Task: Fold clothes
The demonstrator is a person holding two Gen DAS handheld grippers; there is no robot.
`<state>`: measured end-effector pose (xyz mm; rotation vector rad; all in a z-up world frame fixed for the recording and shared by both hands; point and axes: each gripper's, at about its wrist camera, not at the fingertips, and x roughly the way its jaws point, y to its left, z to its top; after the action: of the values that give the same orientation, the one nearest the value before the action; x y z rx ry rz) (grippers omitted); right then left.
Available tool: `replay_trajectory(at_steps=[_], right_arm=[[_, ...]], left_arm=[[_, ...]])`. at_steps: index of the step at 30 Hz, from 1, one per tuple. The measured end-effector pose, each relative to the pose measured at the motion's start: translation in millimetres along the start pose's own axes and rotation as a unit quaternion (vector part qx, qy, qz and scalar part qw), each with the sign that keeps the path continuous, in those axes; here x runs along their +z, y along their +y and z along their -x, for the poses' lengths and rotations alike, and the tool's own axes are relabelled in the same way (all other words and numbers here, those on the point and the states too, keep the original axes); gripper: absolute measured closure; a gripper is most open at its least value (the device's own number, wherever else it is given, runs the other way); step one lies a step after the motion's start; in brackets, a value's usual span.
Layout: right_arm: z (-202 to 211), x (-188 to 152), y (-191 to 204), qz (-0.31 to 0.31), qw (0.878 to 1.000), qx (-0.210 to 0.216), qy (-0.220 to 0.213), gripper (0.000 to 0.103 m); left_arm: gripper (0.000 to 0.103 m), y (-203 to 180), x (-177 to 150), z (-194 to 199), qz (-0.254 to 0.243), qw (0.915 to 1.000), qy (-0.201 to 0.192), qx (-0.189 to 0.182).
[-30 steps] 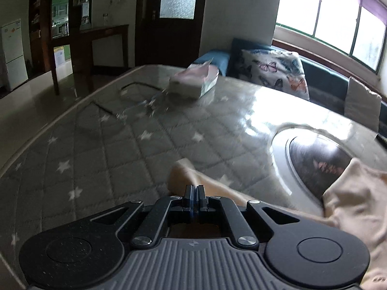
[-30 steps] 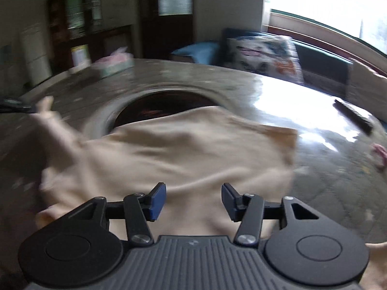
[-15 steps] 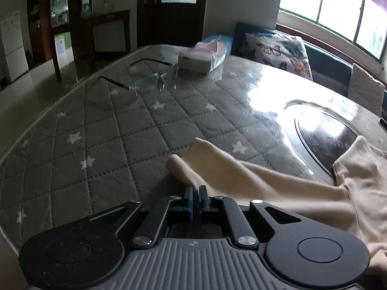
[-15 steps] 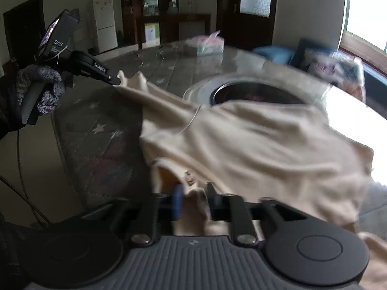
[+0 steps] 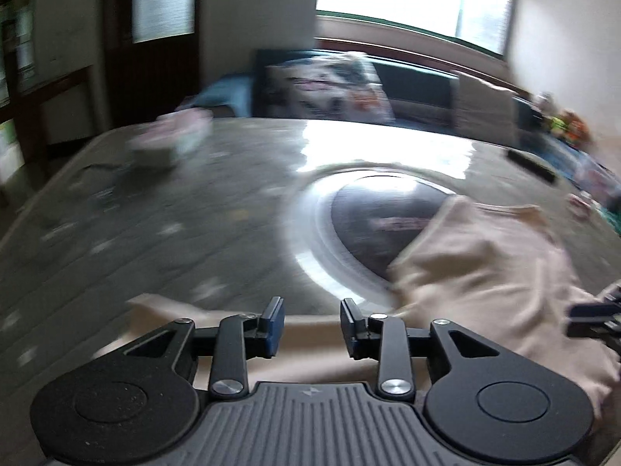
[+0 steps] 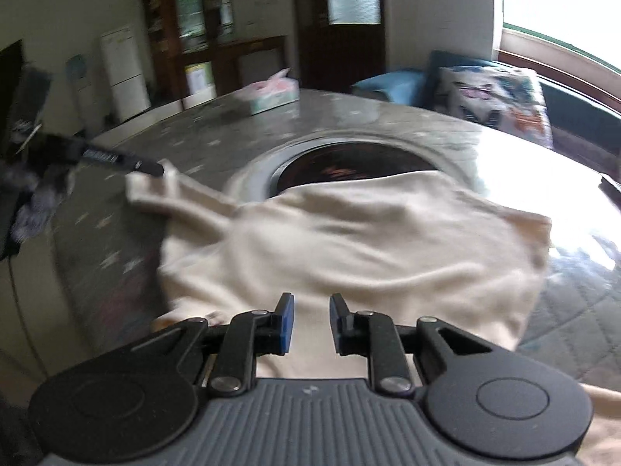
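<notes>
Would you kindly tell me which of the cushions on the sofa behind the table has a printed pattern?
The white cushion with butterflies; the blue cushion beside it, nearer the door, is plain.

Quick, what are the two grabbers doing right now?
Left gripper: open, empty, above the cream fabric garment.
Right gripper: open, empty, over the same garment.

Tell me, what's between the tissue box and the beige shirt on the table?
In the right wrist view, the round dark inset with its pale ring sits between the tissue box and the beige shirt, whose far edge covers part of it.
</notes>
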<state>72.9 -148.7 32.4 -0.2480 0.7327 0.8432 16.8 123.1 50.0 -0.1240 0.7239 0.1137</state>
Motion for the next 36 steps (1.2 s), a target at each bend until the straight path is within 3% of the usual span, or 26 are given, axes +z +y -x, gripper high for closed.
replay_trajectory(at_steps=[9, 16, 26, 29, 30, 31, 36], right_arm=[[-18, 9, -33, -0.058, 0.998, -0.030, -0.008, 0.082], [-26, 11, -38, -0.062, 0.998, -0.029, -0.007, 0.082], [-27, 14, -46, -0.066, 0.997, -0.031, -0.012, 0.082], [-28, 15, -47, -0.067, 0.997, -0.032, -0.013, 0.082], [-28, 15, -47, -0.068, 0.997, -0.032, -0.013, 0.082], [-28, 15, -47, -0.068, 0.997, -0.033, -0.015, 0.082], [-21, 19, -52, -0.072, 0.996, -0.047, -0.026, 0.082]], left_arm=[[0.065, -68, 37, -71, -0.069, 0.9941, 0.019, -0.081], [0.067, -85, 43, -111, -0.095, 0.9901, 0.045, -0.094], [0.067, -84, 50, -132, -0.097, 0.9892, 0.054, -0.096], [0.080, -81, 52, -137, -0.091, 0.9883, 0.060, -0.107], [0.093, -80, 52, -137, -0.089, 0.9884, 0.058, -0.108], [0.097, -80, 53, -135, -0.088, 0.9887, 0.054, -0.109], [0.099, -93, 49, -102, -0.106, 0.9842, 0.013, -0.141]])
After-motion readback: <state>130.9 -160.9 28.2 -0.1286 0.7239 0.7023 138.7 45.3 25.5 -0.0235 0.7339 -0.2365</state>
